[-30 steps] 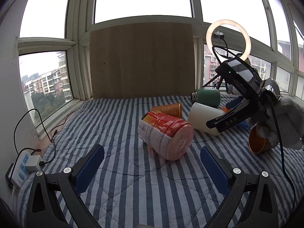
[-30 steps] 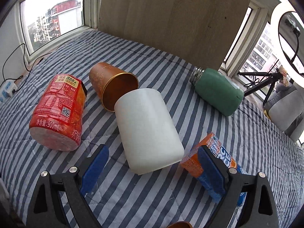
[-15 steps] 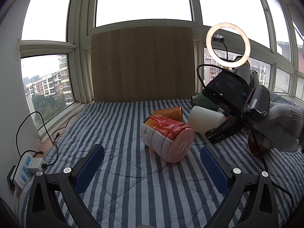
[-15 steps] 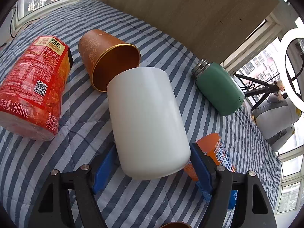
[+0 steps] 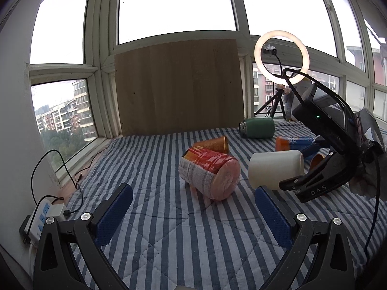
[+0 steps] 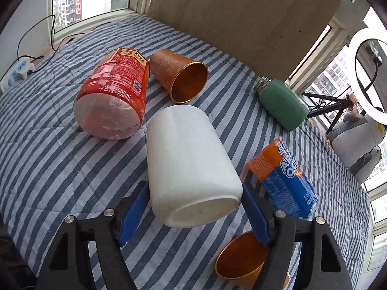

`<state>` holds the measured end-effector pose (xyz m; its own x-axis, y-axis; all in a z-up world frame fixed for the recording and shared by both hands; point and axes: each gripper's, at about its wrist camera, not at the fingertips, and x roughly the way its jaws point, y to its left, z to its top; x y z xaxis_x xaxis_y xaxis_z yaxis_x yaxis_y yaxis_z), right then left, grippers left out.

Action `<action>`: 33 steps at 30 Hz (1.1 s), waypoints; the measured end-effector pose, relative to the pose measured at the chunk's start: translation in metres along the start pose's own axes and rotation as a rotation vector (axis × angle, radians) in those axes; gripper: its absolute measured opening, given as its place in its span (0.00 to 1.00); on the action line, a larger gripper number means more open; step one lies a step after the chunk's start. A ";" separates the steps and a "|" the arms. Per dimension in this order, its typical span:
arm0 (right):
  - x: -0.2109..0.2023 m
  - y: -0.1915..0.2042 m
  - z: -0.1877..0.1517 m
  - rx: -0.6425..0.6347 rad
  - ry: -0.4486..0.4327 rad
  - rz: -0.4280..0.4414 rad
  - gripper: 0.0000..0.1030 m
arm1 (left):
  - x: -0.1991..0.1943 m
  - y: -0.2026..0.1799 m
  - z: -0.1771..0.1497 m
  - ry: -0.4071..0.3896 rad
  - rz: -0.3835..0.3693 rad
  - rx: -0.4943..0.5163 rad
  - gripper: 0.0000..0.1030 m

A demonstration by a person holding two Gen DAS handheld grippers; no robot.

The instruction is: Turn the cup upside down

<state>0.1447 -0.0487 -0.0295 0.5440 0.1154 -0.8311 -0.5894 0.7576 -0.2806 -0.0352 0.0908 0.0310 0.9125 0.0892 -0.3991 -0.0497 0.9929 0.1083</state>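
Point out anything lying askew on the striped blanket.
Nearly everything lies tipped on its side: white cup between the right hand-held gripper pads, red jar, orange cup, green flask, juice carton. Nothing spilled.

Matt white cup, shiny metal-looking copper cup, quilted striped cloth.

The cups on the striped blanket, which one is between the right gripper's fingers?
The white cup, lying on its side with its base toward the camera, gripped by the right gripper. The two copper cups lie outside the fingers.
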 end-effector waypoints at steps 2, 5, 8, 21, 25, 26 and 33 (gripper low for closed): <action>-0.010 0.007 -0.017 -0.011 -0.015 0.036 0.71 | -0.007 -0.007 -0.001 -0.003 0.000 0.048 0.99; -0.023 0.017 -0.042 -0.014 -0.045 0.089 0.71 | -0.015 -0.021 -0.001 0.005 -0.024 0.114 0.99; -0.029 0.025 -0.060 -0.026 -0.070 0.127 0.71 | -0.016 -0.039 0.000 0.040 -0.094 0.208 0.99; -0.063 -0.017 -0.153 0.196 -0.243 0.200 0.76 | -0.008 -0.124 0.011 0.127 -0.259 0.716 0.99; -0.068 -0.038 -0.184 0.304 -0.285 0.151 0.76 | 0.003 -0.166 0.001 0.173 -0.303 0.903 0.99; -0.068 -0.042 -0.189 0.328 -0.288 0.152 0.76 | 0.006 -0.176 -0.004 0.181 -0.311 0.953 0.99; -0.062 -0.060 -0.211 0.406 -0.278 0.148 0.76 | 0.036 -0.219 -0.025 0.253 -0.324 1.176 0.99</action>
<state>0.0203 -0.2368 -0.0619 0.6431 0.3654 -0.6730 -0.4230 0.9021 0.0856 -0.0016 -0.1213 -0.0302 0.7047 -0.0043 -0.7095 0.6753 0.3108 0.6689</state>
